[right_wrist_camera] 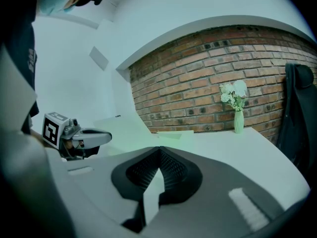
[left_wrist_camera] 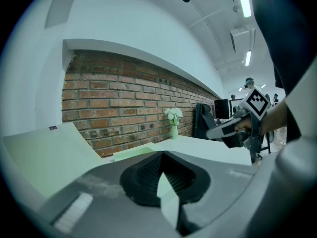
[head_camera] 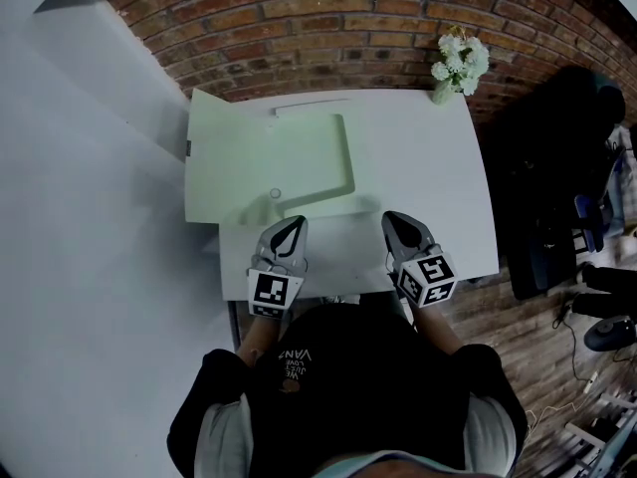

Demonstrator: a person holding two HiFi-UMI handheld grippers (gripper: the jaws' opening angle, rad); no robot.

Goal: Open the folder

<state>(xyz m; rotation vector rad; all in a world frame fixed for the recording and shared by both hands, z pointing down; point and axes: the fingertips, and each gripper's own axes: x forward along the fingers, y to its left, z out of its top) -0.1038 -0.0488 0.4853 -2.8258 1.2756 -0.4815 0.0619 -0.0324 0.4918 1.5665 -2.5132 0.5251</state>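
Folder [head_camera: 259, 167] lies open, vase [head_camera: 445, 90] beyond its right; left gripper [head_camera: 295, 223] and right gripper [head_camera: 394, 218] near it, jaws together, empty; head view alone shows its overhang.

Dim, green-tinted, fisheye-warped dark edges.

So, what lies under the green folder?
The white table carries the folder, whose left side seems to reach past the table edge. Whatever lies beneath the folder is covered.
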